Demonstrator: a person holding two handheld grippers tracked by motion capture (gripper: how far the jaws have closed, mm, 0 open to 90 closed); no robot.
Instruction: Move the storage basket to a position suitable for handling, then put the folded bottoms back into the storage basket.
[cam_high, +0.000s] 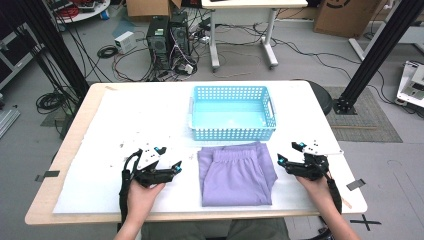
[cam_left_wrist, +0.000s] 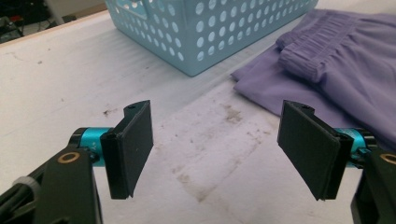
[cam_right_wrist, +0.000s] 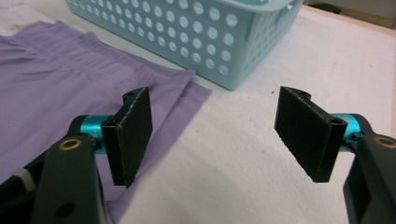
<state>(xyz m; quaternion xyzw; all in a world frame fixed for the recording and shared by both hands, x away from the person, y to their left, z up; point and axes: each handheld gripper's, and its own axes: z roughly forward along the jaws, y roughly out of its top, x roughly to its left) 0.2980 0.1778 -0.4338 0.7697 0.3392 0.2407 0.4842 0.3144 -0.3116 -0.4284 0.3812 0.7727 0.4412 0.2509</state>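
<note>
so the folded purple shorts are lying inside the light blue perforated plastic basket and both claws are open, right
Not quite. The folded purple fabric shorts lie on the white table in front of the light blue perforated plastic basket, not inside it, as the high view shows. The left claw and right claw are indeed open.

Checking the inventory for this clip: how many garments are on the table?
1: a folded purple garment lies on the table, just in front of the blue basket, between the two grippers. The basket looks empty.
</note>
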